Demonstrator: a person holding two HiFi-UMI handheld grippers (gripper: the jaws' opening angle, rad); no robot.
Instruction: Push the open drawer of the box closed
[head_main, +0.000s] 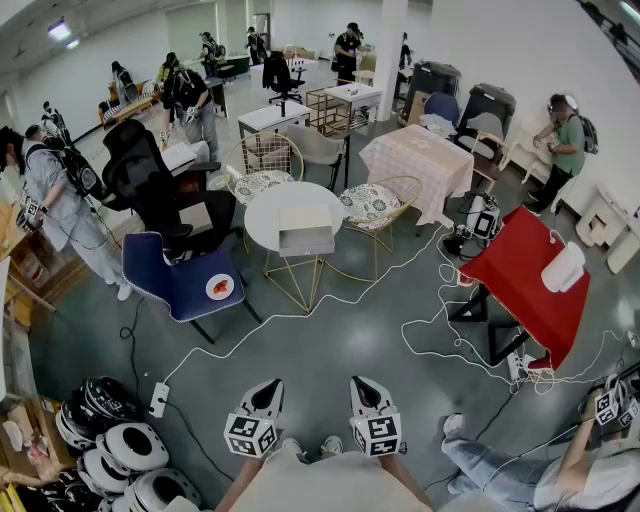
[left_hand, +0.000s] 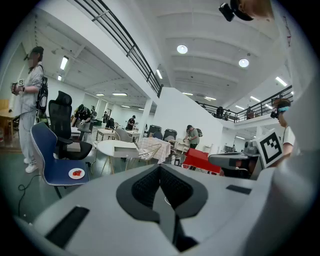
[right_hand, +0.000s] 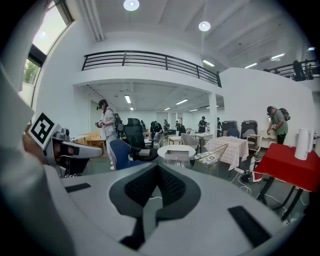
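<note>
Left gripper and right gripper closed, empty; we walk to the round white table and push the open drawer of the pale grey box on it squarely.

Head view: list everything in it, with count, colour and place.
box: one, white, drawer open, on round table
round table: one, white, centre
blue chair: one, left of round table
plate: one, white, red food, on blue chair
office chair: one, black, behind blue chair
checked tablecloth: one, pale, behind round table
red table: one, right
cables: several, white, floor
people: several, room's edges
left gripper: one, grey, bottom, jaws shut
right gripper: one, grey, bottom, jaws shut
</note>
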